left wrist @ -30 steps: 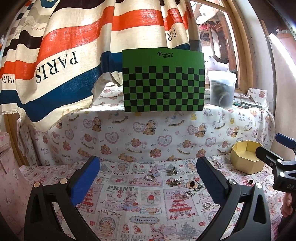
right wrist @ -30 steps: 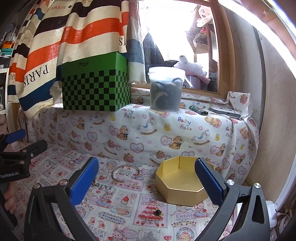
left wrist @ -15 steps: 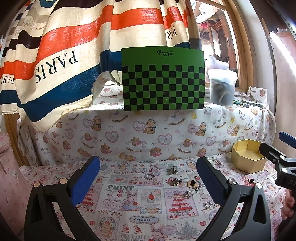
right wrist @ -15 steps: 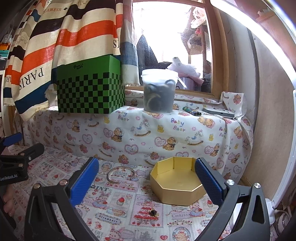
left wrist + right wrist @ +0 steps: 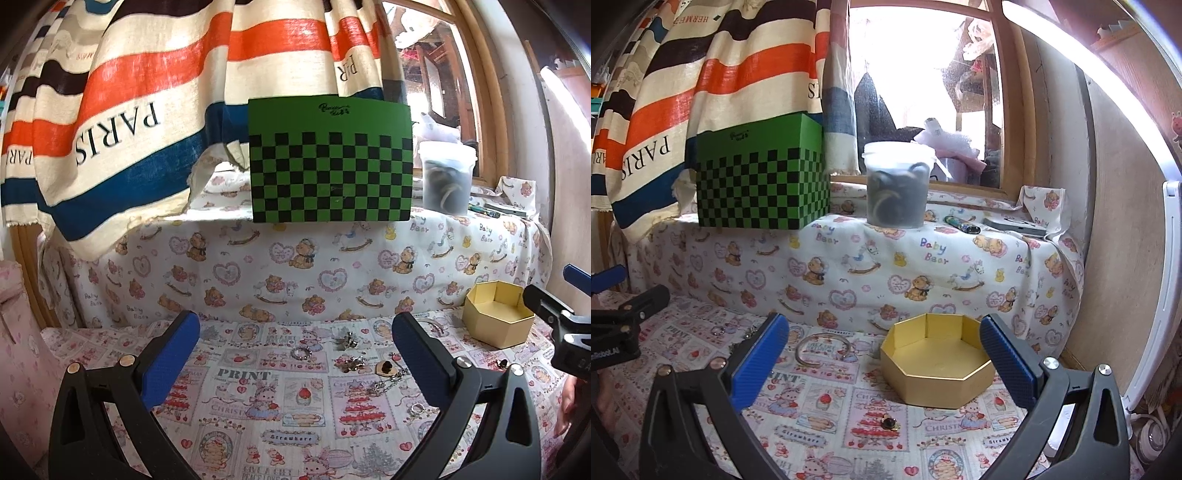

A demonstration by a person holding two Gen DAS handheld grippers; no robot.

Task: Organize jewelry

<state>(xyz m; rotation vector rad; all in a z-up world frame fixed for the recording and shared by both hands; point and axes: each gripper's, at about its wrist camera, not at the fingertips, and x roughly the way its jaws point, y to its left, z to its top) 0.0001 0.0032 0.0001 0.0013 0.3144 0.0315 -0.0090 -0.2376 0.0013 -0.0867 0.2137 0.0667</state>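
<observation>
Both grippers, left (image 5: 295,358) and right (image 5: 882,362), are hovering spread and empty. Nothing is lying in the gold box (image 5: 936,363) yet; the bangle (image 5: 822,347) is waiting at its nine o'clock.

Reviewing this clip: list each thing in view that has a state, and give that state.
left gripper: open, holding nothing
right gripper: open, holding nothing
gold box: lidless, empty
silver bangle: flat on the cloth, outside the box
dark-stone ring: on the cloth, outside the box
plastic tub: upright, lid on
green checkered box: closed
</observation>
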